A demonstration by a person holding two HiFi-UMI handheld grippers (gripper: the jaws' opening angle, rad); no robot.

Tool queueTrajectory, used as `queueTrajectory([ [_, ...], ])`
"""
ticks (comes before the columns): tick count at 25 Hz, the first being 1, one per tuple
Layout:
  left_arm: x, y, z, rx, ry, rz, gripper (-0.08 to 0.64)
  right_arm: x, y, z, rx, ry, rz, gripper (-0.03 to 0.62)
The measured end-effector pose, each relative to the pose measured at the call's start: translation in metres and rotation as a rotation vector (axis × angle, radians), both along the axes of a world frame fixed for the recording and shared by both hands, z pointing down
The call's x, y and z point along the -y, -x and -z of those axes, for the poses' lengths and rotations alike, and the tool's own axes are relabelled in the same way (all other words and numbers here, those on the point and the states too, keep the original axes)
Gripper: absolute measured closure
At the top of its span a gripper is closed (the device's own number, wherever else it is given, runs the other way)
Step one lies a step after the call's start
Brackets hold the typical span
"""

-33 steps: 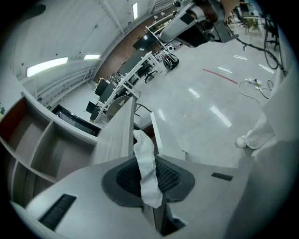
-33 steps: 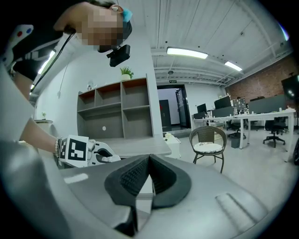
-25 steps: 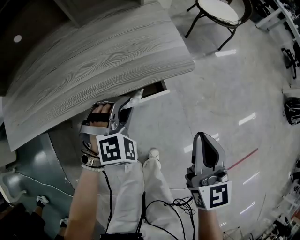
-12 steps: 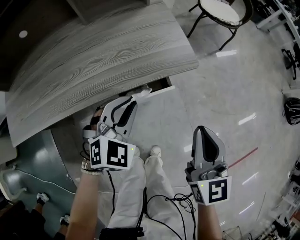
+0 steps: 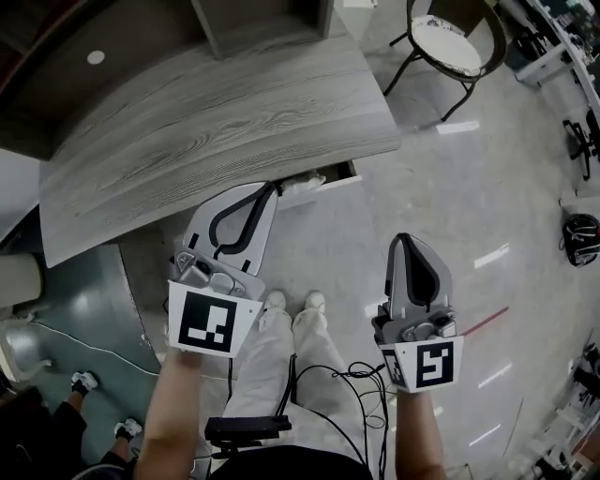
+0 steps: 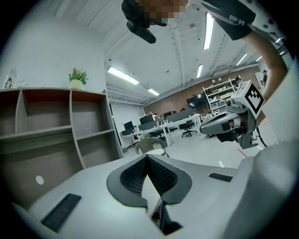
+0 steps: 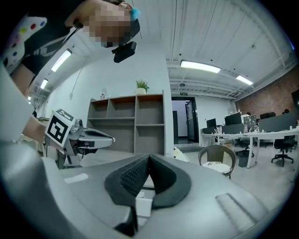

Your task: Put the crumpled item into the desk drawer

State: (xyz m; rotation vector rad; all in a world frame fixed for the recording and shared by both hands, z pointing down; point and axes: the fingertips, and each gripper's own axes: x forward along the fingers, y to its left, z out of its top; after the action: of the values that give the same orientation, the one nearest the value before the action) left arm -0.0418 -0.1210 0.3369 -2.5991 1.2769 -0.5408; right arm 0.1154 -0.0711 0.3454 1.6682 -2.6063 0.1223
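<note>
Lying in the part-open drawer [image 5: 345, 178] under the desk's front edge, the crumpled item [image 5: 302, 182] is seen as a small, white, wrinkled wad, partly tucked beneath the overhanging top. The desk [image 5: 216, 131] is covered by a broad slab of grey, streaky wood grain with a rounded corner; the drawer's front is pale and flat.

The left gripper [image 5: 270, 191] is held over the desk's near edge, with its tips just beside the wad in the head view. Whether they touch it cannot be told from there. Its dark ribbed pads [image 6: 135, 177] are pressed together at the tip with nothing between them — only a narrow V-shaped gap is left lower down. The right gripper [image 5: 403, 240] is held well apart from it over the floor [image 5: 469, 178], its jaws likewise closed and empty. Both are shaped from smooth light-grey plastic, and a cube [image 5: 208, 323] with black-and-white square markers is carried at the back of each.

The floor is pale and glossy, streaked with reflected light. White trousers [image 5: 281, 366], pale shoes [image 5: 314, 301] and dark cables [image 5: 328, 380] are seen below the grippers. A round-seated chair [image 5: 448, 28] on dark legs is set beyond the desk's corner. An open brown shelf unit [image 7: 135, 121] — topped by a small potted plant [image 7: 141, 86] — is seen in the right gripper view.
</note>
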Motion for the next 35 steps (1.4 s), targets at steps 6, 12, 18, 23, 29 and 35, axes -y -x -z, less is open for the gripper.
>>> queueTrajectory([
  [6,-0.026,0.002,0.075,-0.090,-0.081,-0.008,0.552,-0.015,0.014,0.064,-0.010,-0.113,0.056,0.583],
  [12,-0.052,0.004,0.129,-0.160,-0.160,-0.029,0.554,-0.026,0.025,0.114,-0.006,-0.202,0.077,0.583],
  [18,-0.071,0.021,0.160,-0.190,-0.206,-0.007,0.554,-0.037,0.031,0.152,0.001,-0.281,0.072,0.583],
  [23,-0.081,0.035,0.183,-0.237,-0.240,0.031,0.552,-0.045,0.032,0.175,0.002,-0.318,0.075,0.583],
  [29,-0.093,0.045,0.200,-0.231,-0.259,0.045,0.554,-0.055,0.028,0.193,0.004,-0.342,0.061,0.583],
  [35,-0.099,0.053,0.206,-0.217,-0.266,0.058,0.554,-0.057,0.022,0.201,0.003,-0.352,0.046,0.583],
])
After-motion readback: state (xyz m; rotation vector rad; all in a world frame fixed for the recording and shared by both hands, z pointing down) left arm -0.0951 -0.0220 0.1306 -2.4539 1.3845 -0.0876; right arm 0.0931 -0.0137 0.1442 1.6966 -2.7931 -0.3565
